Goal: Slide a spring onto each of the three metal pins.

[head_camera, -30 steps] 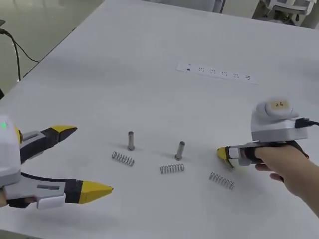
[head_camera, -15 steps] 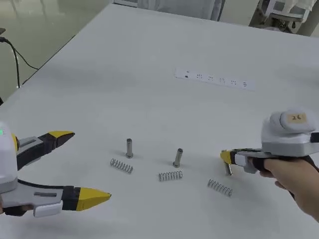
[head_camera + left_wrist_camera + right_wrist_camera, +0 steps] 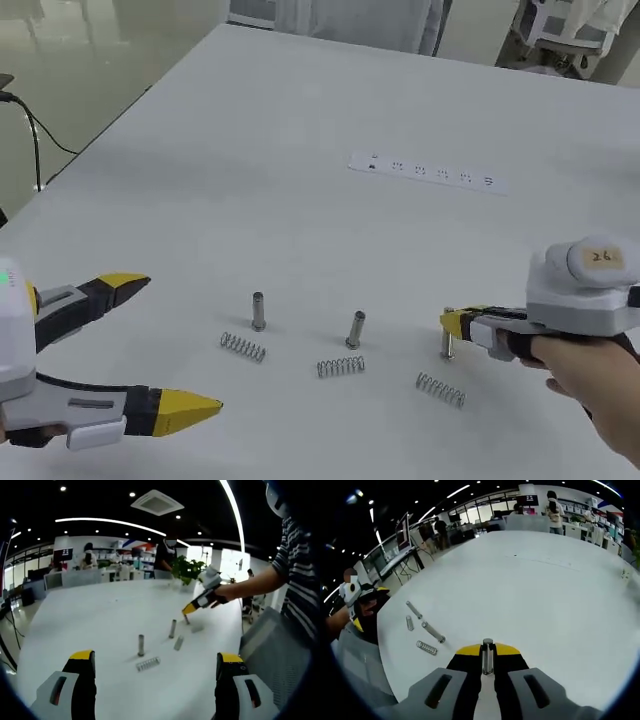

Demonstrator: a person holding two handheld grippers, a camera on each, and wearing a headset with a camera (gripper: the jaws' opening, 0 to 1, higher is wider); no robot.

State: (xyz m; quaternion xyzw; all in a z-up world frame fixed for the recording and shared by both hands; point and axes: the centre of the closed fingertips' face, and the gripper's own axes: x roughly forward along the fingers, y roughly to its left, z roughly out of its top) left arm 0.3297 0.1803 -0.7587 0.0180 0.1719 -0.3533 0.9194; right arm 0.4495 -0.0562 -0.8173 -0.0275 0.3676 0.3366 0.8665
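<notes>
- The left gripper (image 3: 160, 345) is nearest, at the lower left of the head view. Its yellow-tipped jaws are spread wide with nothing between them.
- Three springs lie flat in a row on the white tabletop (image 3: 300, 130), ahead and to the right of it: the left spring (image 3: 243, 347), the middle spring (image 3: 341, 367) and the right spring (image 3: 440, 389). Each has its long axis running roughly left to right.
- Just beyond the first two springs, the left pin (image 3: 258, 311) and the middle pin (image 3: 356, 328) stand upright and bare, each apart from the spring near it.
- In the left gripper view, both standing pins sit ahead between the open jaws, the left pin (image 3: 141, 645) nearer.
- The right gripper (image 3: 455, 322), held in a hand (image 3: 590, 365), is clenched on the third pin (image 3: 447, 340). This pin is upright, just behind the right spring, with its lower end near the tabletop; contact cannot be judged.
- In the right gripper view, the third pin (image 3: 487, 656) stands clamped between the yellow jaw tips.
- Farther back, a white power strip (image 3: 428, 172) lies flat.
- Beyond is an open office with ceiling lights, desks and a green plant (image 3: 187, 570).
</notes>
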